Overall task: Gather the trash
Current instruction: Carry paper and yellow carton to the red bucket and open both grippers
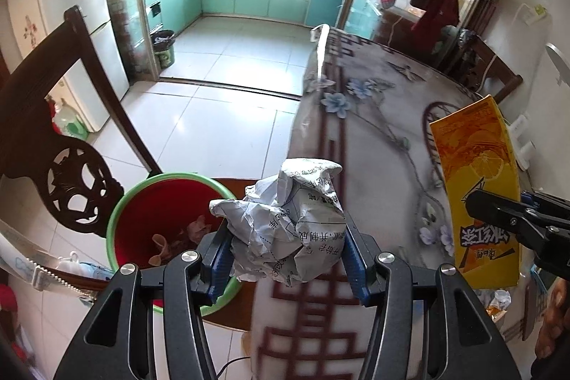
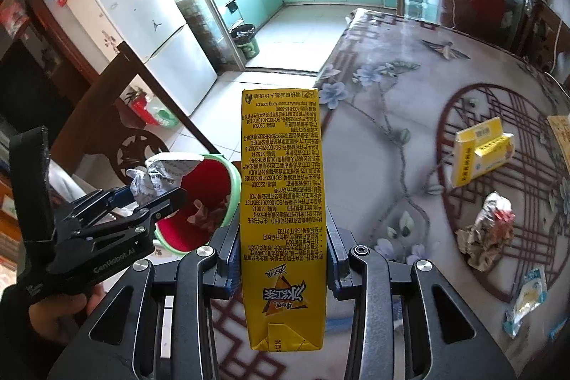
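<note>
With the left claw (image 1: 286, 248) clamped on the crumpled paper (image 1: 285, 223) and the right claw (image 2: 283, 259) gripping the yellow tea carton (image 2: 281, 202), each needed centring above the red bin (image 1: 167, 223) ahead-left before release.

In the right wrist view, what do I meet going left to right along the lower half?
Left hand-held gripper with crumpled paper → red bin → yellow carton → crumpled wrapper → blue-and-white packet.
</note>
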`<state>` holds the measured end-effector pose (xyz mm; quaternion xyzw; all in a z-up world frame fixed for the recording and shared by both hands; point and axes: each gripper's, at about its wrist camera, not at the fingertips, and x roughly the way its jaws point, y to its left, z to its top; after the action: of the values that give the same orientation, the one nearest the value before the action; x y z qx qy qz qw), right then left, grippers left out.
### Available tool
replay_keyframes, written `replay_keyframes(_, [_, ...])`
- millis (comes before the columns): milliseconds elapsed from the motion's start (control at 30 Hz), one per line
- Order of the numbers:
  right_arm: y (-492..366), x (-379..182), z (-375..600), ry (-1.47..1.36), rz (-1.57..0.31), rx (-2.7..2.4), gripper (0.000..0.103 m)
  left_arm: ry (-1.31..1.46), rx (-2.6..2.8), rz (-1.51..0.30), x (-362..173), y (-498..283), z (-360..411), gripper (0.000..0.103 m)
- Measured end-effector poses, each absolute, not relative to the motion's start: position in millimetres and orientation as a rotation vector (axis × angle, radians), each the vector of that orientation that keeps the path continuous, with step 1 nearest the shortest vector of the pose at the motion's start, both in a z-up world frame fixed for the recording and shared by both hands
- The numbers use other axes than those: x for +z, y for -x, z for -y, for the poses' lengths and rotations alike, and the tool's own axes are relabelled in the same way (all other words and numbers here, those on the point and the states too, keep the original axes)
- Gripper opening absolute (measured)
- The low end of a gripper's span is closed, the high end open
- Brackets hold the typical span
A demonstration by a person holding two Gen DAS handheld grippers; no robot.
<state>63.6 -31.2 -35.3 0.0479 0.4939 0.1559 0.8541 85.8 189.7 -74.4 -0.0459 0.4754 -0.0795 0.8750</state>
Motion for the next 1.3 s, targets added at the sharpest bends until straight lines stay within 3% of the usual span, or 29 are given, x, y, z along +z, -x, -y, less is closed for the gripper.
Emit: replay_keyframes(1300, [-127.8, -101.6, -127.4, -0.039, -1.205, 0.565, 0.035, 0.22, 0.136, -1.145, -169.3, -104.8, -361.1, 0.053])
